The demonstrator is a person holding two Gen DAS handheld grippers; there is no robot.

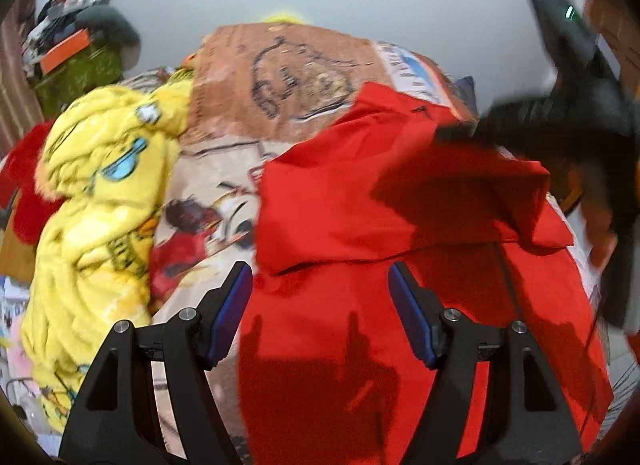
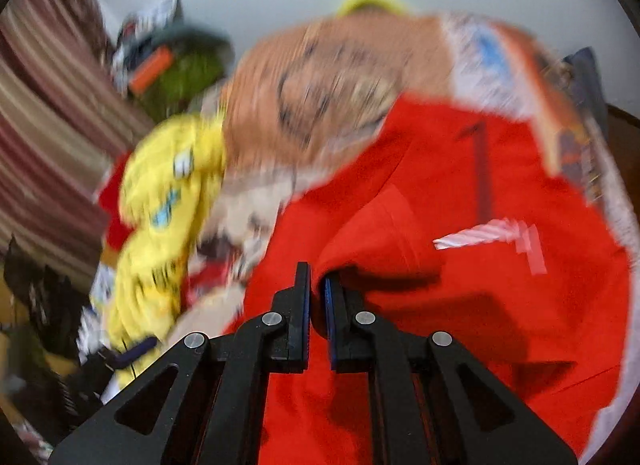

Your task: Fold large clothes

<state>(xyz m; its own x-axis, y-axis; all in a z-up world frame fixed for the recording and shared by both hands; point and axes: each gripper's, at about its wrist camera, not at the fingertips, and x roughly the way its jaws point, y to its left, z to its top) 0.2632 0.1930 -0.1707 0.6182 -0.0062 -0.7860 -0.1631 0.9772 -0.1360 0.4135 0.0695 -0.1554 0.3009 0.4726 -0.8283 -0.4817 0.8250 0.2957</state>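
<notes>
On the bed [image 1: 240, 65], the left gripper [image 1: 320, 305] hangs wide open, empty, above the red garment [image 1: 340, 205]. The right gripper [image 2: 317, 305] pinches a red fold; only its view shows a striped tag [image 2: 480, 235].

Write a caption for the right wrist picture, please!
Right gripper shut on a fold of the red garment spread over the patterned bedspread.

- No legible text, brand, number or sign is showing in either view.
- Dark marks are showing on the fluffy yellow cartoon-print blanket [image 1: 100, 201] and the printed orange-and-cream bedsheet [image 1: 280, 77], but they are blurring beyond reading.
</notes>
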